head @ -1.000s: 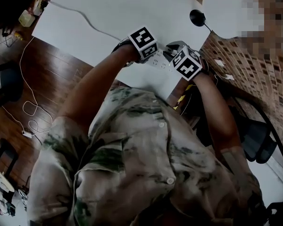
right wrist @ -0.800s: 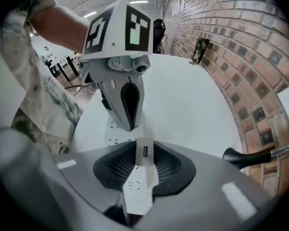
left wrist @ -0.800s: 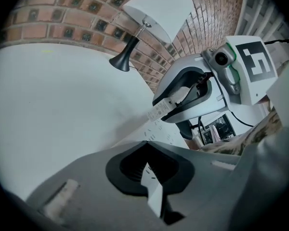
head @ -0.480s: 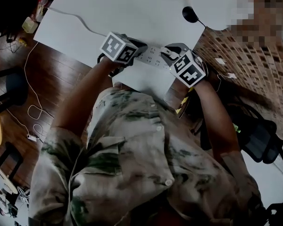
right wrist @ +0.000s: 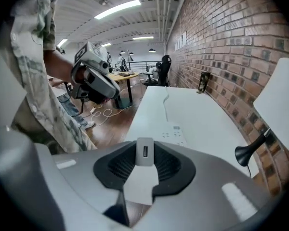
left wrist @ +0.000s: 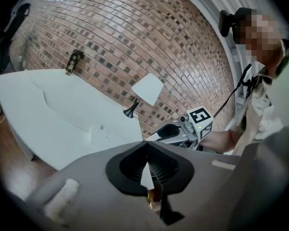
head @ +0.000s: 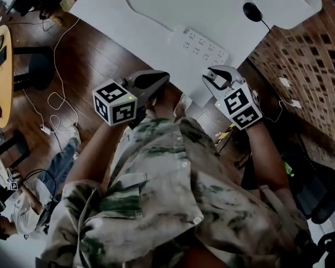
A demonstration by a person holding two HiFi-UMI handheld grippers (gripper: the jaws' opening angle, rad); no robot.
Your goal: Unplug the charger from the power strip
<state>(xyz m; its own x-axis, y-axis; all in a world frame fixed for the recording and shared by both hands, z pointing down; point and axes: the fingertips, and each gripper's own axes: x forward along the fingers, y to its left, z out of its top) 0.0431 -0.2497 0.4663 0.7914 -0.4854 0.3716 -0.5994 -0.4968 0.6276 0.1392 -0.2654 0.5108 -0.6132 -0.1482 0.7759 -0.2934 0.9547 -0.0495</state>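
The white power strip [head: 200,43] lies on the white table [head: 156,4], with nothing plugged into the sockets I can see. My right gripper [head: 212,74] hangs off the table's near edge, shut on the white charger [right wrist: 143,165], whose USB port faces the camera. The strip [right wrist: 174,134] lies beyond those jaws, apart from them. My left gripper [head: 156,78] is raised over the floor to the left, jaws shut with nothing between them. In the left gripper view the strip [left wrist: 107,134] lies well ahead, and the right gripper [left wrist: 176,131] shows beside it.
A white-shaded lamp [head: 285,1] with a black base stands at the table's far right by the brick wall [head: 307,66]. The strip's white cord [head: 139,10] runs across the table. Loose cables [head: 56,102] lie on the wooden floor at left, near a round wooden table [head: 0,71].
Both grippers have drawn back from the power strip toward the person. The charger came away with the right gripper. The left gripper rose and swung out to the left.
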